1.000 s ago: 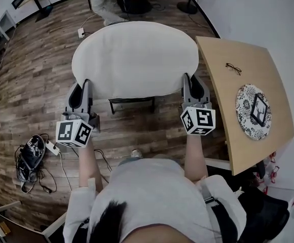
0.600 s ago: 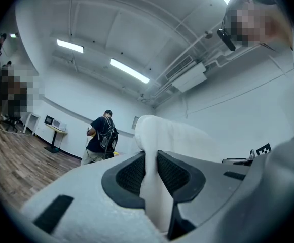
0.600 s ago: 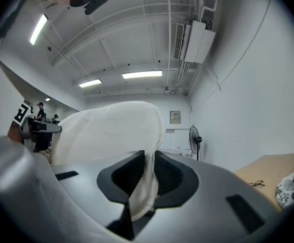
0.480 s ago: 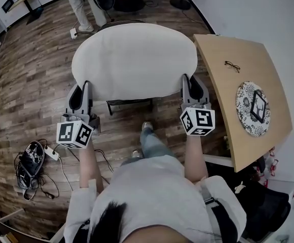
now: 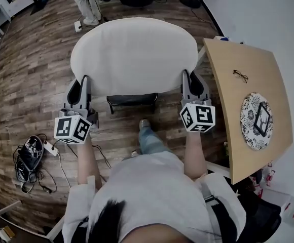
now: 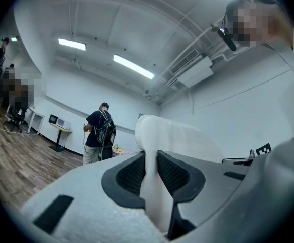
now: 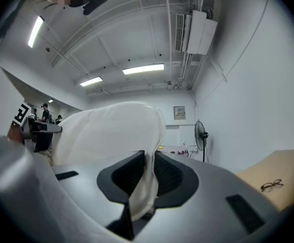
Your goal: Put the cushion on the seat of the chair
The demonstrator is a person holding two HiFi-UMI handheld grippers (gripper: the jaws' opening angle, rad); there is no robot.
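Note:
A wide cream oval cushion [image 5: 134,54] is carried flat at waist height in the head view. My left gripper [image 5: 82,87] is shut on its left near edge, and its pads pinch the cream fabric [image 6: 151,186] in the left gripper view. My right gripper [image 5: 189,84] is shut on the right near edge, with the fabric [image 7: 146,181] squeezed between its pads. A dark chair [image 5: 132,99] shows only as a strip under the cushion's near edge; most of the chair is hidden by the cushion.
A wooden table [image 5: 248,105] stands at the right with glasses [image 5: 241,75] and a patterned round plate [image 5: 258,120]. A power strip and cables [image 5: 33,153] lie on the wood floor at the left. A person [image 5: 86,4] stands beyond the cushion. My foot [image 5: 144,125] is near the chair.
Both grippers and the cushion have moved forward together over the chair. My foot has stepped forward. The person at the back has shifted left.

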